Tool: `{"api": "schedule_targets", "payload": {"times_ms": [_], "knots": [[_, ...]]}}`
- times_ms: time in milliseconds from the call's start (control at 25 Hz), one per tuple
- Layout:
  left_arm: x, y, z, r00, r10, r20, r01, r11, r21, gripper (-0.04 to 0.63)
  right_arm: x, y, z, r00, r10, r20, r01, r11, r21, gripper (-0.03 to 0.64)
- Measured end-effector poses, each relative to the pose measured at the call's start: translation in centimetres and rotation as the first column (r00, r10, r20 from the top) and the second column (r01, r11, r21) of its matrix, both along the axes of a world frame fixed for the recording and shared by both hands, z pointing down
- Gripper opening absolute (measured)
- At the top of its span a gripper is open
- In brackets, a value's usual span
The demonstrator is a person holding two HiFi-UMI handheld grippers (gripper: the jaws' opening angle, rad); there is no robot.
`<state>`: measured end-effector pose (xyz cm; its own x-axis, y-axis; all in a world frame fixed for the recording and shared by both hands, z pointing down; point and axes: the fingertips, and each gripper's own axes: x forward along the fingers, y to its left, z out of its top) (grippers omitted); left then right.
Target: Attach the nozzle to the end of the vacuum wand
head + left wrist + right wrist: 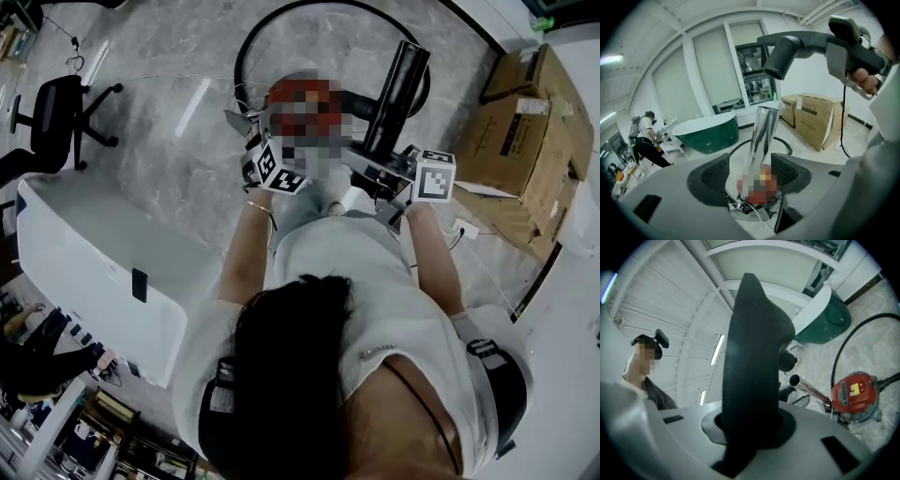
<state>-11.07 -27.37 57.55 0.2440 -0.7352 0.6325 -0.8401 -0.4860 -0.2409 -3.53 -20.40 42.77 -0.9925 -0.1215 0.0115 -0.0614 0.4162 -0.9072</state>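
Observation:
The black nozzle (398,89) sticks out from my right gripper (380,169), which is shut on it. In the right gripper view the nozzle (750,348) fills the middle between the jaws of my right gripper (750,425). The chrome wand (764,133) rises from the red vacuum (757,185) between the jaws of my left gripper (751,169), which stands open, its pads clear of the tube on both sides. The nozzle's round neck (780,61) hangs above and right of the wand's open end. In the right gripper view the wand's end (794,379) lies just below the neck.
A black hose (253,47) loops on the floor round the red vacuum (853,394). Cardboard boxes (525,141) stand at the right, a white bathtub (84,262) and an office chair (56,108) at the left. A green tub (708,131) and another person (644,140) are farther off.

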Motion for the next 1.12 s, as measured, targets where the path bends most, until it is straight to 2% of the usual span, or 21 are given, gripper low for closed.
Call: {"api": "schedule_targets", "payload": {"times_ms": [120,320,480,760,920,1040,1120], "knots": [[0.2,-0.2,0.8,0.999,0.044,0.023,-0.044,0.999,-0.013,0.262,0.0,-0.5,0.2,1.000,0.013,-0.006,-0.012,1.000,0.008,0.072],[0.5,-0.9,1.2,0.996,0.083,-0.020,-0.084,0.996,-0.017,0.262,0.4,-1.1,1.0,1.000,0.017,0.016,-0.018,0.999,0.031,0.072],[0.7,-1.4,1.9,0.993,0.120,-0.012,-0.120,0.992,-0.028,0.262,-0.4,-1.0,0.1,0.999,0.032,0.006,-0.032,0.999,-0.005,0.072],[1.3,-1.9,2.7,0.984,0.178,0.002,-0.177,0.984,-0.034,0.262,-0.6,-0.9,0.0,0.999,0.036,0.010,-0.036,0.999,0.005,0.072],[1.6,-1.9,3.1,0.979,0.202,-0.028,-0.203,0.977,-0.056,0.262,-1.0,-0.7,0.2,1.000,0.027,-0.014,-0.027,1.000,0.012,0.072],[1.8,-1.9,3.3,0.975,0.221,-0.019,-0.222,0.974,-0.054,0.261,-1.2,-0.5,0.2,1.000,0.026,-0.008,-0.026,1.000,0.007,0.072],[2.0,-2.0,3.4,0.973,0.232,-0.014,-0.232,0.971,-0.052,0.242,-1.3,-0.6,0.1,1.000,0.031,-0.003,-0.031,1.000,0.005,0.072]]}}
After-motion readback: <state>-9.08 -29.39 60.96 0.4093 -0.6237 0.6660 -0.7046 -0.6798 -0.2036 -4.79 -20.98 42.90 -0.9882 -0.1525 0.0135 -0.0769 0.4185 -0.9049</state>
